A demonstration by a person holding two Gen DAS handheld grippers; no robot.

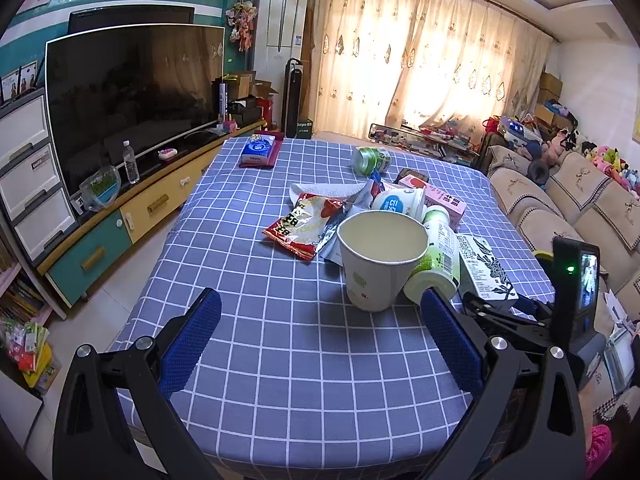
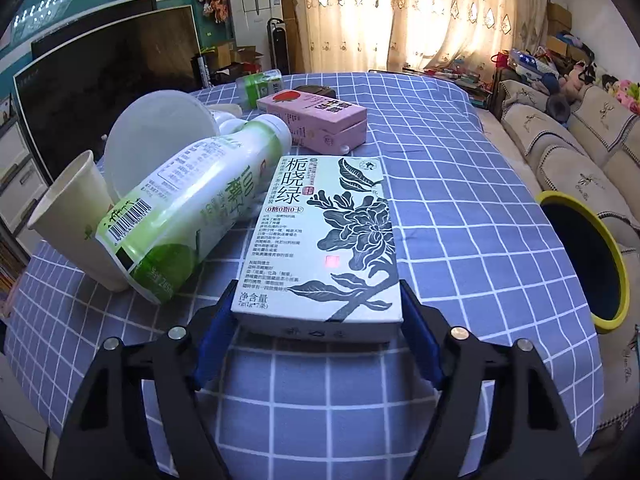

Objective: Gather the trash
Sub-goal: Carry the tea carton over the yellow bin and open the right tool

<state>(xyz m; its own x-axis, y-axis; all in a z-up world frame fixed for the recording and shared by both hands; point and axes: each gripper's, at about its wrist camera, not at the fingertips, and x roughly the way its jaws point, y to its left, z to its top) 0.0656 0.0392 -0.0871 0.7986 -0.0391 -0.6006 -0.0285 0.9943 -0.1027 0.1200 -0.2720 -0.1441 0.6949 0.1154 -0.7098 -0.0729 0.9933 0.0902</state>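
A pile of trash lies on the blue checked tablecloth (image 1: 280, 360). In the right wrist view my right gripper (image 2: 318, 320) is shut on the near end of a white tea box (image 2: 320, 240) with a black flower print; the box rests on the table. Beside it lie a green-and-white bottle (image 2: 192, 216), a paper cup (image 2: 76, 212) and a pink carton (image 2: 316, 120). In the left wrist view my left gripper (image 1: 320, 312) is open and empty, just short of the paper cup (image 1: 380, 256). A red snack bag (image 1: 304, 224) lies behind the cup.
A yellow-rimmed bin (image 2: 588, 264) stands off the table's right edge by the sofa (image 2: 580, 152). A green can (image 1: 370, 160) and a tissue pack (image 1: 258, 150) lie at the far end. A TV (image 1: 128, 100) on a cabinet stands left.
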